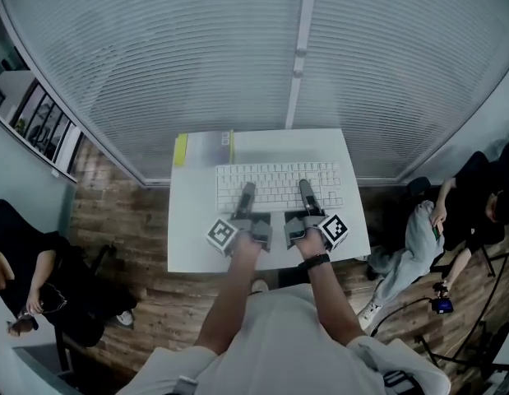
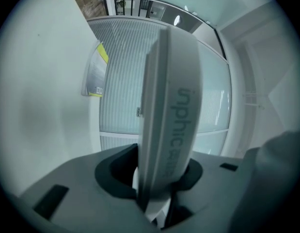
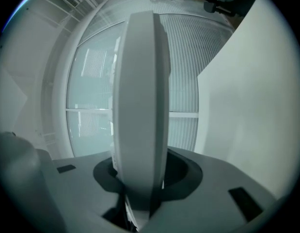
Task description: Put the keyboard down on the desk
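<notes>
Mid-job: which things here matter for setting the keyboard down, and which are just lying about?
In the job: white rectangular keyboard, flat white desk, left claw, right claw, both clamped on the keyboard.
Lying about: flat grey sheet with yellow edge at the desk's back left.

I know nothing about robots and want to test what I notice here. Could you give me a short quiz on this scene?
1. True or false: the left gripper and the right gripper both grip the keyboard.
2. The sheet at the back left of the desk has an edge of which colour? A red, B yellow, C blue.
3. Fill in: behind the desk hang window ____.
Key: 1 true; 2 B; 3 blinds.
</notes>
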### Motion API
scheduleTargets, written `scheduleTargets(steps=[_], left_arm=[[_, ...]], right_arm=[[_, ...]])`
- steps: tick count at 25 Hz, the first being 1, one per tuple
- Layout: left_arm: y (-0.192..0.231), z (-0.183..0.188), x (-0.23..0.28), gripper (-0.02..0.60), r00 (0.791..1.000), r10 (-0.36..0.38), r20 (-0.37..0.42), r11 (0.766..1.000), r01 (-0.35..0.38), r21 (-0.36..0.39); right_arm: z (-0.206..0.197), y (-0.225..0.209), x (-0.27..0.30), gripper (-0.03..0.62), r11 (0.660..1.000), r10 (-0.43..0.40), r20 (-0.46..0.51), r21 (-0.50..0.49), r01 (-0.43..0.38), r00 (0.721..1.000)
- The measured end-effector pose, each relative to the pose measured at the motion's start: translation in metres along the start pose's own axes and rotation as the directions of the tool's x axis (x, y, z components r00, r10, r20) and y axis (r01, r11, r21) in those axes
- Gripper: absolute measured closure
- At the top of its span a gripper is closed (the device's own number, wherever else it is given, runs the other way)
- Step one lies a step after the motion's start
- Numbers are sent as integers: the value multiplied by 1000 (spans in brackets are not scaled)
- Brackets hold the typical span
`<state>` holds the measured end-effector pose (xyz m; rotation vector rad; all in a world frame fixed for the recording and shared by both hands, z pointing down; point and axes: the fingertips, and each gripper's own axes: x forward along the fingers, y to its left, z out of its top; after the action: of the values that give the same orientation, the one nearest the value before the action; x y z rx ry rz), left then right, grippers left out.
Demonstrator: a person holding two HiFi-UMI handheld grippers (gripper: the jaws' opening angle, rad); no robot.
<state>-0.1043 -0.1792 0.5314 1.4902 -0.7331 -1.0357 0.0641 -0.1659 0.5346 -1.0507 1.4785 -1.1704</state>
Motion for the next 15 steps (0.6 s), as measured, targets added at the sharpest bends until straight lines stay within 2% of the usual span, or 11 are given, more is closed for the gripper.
scheduleTargets(steps=[3,7,11,15], left_arm=[[16,3,13,445,999,35,-4,999,-35,13],[43,15,32,445,999,47,-3,998,-46,50],[49,13,52,445,997,77,17,997,-77,-26],[58,16,70,445,995,96,15,995,-96,-14]], right_arm=[[5,-16,12,465,1000,-15,-2,25,15,1000],[12,-34,34,465,999,-43,-20,33,43,999],[22,-45,54,465,997,-68,-28,21,68,997],[28,-60,68,465,996,-79,-36,37,81,996]])
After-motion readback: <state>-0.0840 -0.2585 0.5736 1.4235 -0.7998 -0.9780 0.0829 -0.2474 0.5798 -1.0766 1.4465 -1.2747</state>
